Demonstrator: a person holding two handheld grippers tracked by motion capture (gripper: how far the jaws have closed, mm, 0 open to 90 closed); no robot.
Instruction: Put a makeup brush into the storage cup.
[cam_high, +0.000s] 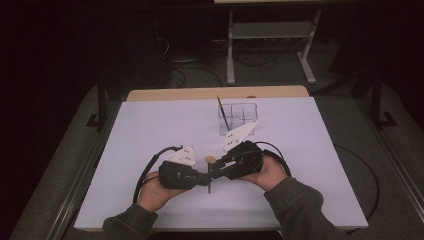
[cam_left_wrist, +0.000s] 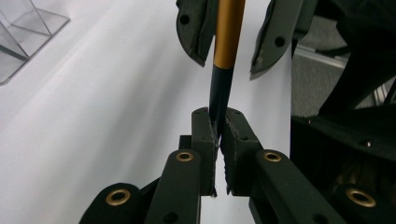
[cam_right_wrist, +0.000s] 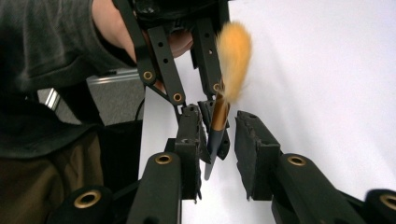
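A: Black rubbery pads first; the left gripper (cam_left_wrist: 218, 135) has its jaws pinched tight on the dark handle of a makeup brush (cam_left_wrist: 223, 74), and the handle runs up out of them into a gold metal ferrule.

B: And the right gripper (cam_right_wrist: 219, 140)?

A: Its jaws stand apart on either side of the brush, not pressing on it; in its own view the ferrule and the dark handle pass between the pads with a gap on each side.

B: So the brush hangs from the left one alone?

A: That is my reading; the brush sits above the white tabletop (cam_high: 150, 130) near the front edge, between the two hands, its soft orange-tan bristle tuft (cam_right_wrist: 233, 51) fluffy and rounded.

B: How far along is the job?

A: I judge it partway; a clear plastic organiser (cam_high: 239, 119) with square compartments stands well behind the grippers, and one thin dark brush (cam_high: 223, 113) already leans in its left compartment; this brush is still to go in.

B: Anything else out there?

A: Cables trail from both grippers; grey-green sleeves (cam_high: 300, 200) come in from the bottom edge.
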